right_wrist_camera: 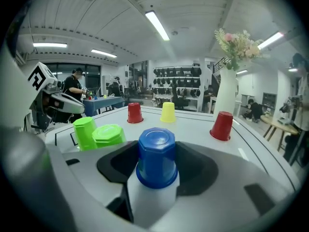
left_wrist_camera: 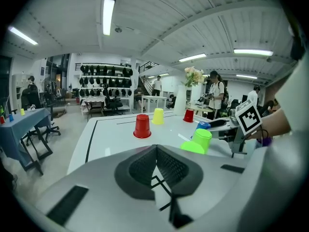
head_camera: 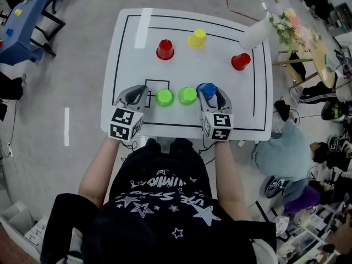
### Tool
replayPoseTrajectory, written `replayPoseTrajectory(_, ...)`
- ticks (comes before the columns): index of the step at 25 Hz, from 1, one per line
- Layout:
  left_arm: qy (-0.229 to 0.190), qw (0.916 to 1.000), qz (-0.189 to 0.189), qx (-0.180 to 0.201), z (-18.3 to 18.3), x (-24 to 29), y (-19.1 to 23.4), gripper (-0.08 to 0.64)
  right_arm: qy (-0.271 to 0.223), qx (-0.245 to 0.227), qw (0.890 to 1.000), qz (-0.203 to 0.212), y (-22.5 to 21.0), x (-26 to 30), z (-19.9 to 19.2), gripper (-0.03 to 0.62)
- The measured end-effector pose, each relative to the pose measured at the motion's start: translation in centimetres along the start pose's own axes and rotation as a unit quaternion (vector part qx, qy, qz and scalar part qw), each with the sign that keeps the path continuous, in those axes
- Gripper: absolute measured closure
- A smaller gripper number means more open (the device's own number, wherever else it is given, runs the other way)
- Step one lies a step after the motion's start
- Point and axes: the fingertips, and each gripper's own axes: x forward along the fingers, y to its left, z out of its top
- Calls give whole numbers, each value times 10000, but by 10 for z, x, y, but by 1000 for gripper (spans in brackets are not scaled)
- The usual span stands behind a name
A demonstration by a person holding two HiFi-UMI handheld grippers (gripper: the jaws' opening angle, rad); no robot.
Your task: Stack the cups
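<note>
Six cups stand mouth down on the white table [head_camera: 131, 65]: two red, two green, one yellow and one blue. A single white vase [head_camera: 257, 33] at the table's 2 o'clock corner holds a bunch of flowers [head_camera: 287, 22] in pale pink and cream.

Read from the table's middle in the head view, the yellow cup [head_camera: 197, 38] sits at 12 o'clock. One red cup [head_camera: 165, 49] is at 11 o'clock, near the yellow one but apart from it. The other red cup [head_camera: 240, 61] stands alone at about 3 o'clock, well away from the rest. The two green cups are side by side along the near edge, one [head_camera: 164, 97] at 7 o'clock and one [head_camera: 187, 95] at 6 o'clock, just beside each other.

The blue cup [right_wrist_camera: 157, 154] is at 5 o'clock, right next to the second green cup. The right gripper [head_camera: 209, 95] has it clamped between widely spread jaws, one dark pad on each side of the cup's wall, base upward.

The left gripper [head_camera: 137, 94] lies at 8 o'clock, just beside the first green cup. Its jaws are pressed together tip to tip with nothing between them.
</note>
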Motion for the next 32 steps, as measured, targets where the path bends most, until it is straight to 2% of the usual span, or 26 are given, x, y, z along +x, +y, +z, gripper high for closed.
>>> replayPoseTrajectory(16,-6,9993,-366,104,-4,1,-3,549,-15,163,9995,-267,18,-21,-10,348)
replayPoseTrajectory(19,-10,9992,-392,101,-1,3,-3,549,-79,199,9994,-276,18,-23,-8,301)
replayPoseTrajectory(26,-102,9992,-377,65,6,10,-1,549,-363,235,9988,-242,14,-39,9,287)
replayPoseTrajectory(32,-164,9996,-227,70,16,17,3,549,-784,320,9957,-365,-18,-53,44,287)
